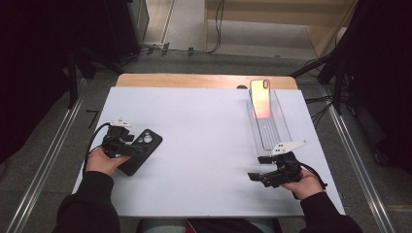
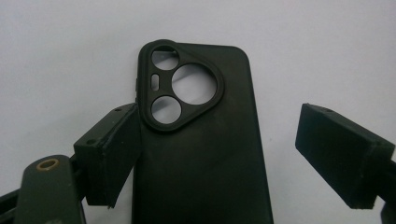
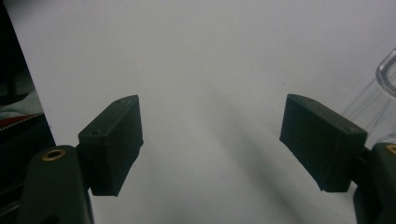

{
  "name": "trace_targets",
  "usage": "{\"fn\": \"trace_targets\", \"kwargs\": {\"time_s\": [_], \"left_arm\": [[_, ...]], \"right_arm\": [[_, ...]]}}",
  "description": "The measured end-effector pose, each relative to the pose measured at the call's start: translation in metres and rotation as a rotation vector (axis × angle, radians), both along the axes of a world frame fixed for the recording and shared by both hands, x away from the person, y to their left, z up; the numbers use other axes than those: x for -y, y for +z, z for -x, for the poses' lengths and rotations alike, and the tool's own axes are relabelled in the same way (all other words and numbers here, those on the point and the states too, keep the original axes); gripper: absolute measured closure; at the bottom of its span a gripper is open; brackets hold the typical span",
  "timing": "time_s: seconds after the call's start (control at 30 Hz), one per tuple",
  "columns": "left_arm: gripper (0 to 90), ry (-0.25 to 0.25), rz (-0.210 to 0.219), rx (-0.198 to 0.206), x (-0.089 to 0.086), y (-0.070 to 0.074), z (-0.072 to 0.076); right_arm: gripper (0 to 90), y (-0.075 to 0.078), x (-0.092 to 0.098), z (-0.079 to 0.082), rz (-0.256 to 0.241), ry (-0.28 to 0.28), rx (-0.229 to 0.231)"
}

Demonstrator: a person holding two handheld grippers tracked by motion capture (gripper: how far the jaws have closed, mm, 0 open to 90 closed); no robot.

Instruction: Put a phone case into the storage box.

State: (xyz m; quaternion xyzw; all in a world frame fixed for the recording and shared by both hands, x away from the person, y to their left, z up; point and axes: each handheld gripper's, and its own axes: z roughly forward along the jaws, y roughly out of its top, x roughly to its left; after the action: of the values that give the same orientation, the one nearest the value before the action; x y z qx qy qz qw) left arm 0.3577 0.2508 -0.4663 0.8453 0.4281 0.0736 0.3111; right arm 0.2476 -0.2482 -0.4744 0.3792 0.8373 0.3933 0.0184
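A black phone case [image 2: 201,154] lies flat on the white table [image 1: 204,145], back up, its camera cut-outs towards the far end. My left gripper [image 2: 219,140] is open around it: the left jaw touches the case's left edge, the right jaw stands apart from it. From above, the left gripper [image 1: 132,148] sits over the near end of the case [image 1: 145,145] at the table's left. My right gripper [image 1: 262,169] is open over bare table at the near right, nothing between its fingers [image 3: 112,144]. A phone [image 1: 261,99] with a shiny pink-orange back leans in a clear holder [image 1: 272,128].
The clear holder [image 3: 380,88] runs from the table's far right towards me and ends just beside the right gripper. Dark stands and cables flank the table on both sides. A wooden edge [image 1: 194,80] shows along the far side.
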Motion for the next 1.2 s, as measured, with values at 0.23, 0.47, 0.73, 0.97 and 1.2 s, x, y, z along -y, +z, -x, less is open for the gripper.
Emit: {"fn": "trace_targets", "kwargs": {"time_s": [0.23,0.47,0.73,0.97,1.2], "left_arm": [[14.9,-0.005,-0.058,-0.009,0.001,-0.009,0.000],[14.2,-0.001,-0.109,-0.010,0.005,-0.017,0.000],[11.8,-0.013,-0.169,0.052,0.011,-0.024,0.007],[12.4,0.014,-0.171,0.068,0.013,-0.026,0.009],[14.3,0.043,-0.164,0.075,0.014,-0.026,0.010]], "right_arm": [[19.5,0.000,-0.002,0.001,0.004,0.003,-0.007],[19.5,-0.001,-0.002,0.000,0.007,0.002,-0.006],[19.5,-0.001,-0.003,0.001,0.014,0.007,-0.011],[19.5,-0.001,-0.003,0.001,0.016,0.006,-0.009],[19.6,-0.002,-0.004,0.001,0.017,0.009,-0.013]]}}
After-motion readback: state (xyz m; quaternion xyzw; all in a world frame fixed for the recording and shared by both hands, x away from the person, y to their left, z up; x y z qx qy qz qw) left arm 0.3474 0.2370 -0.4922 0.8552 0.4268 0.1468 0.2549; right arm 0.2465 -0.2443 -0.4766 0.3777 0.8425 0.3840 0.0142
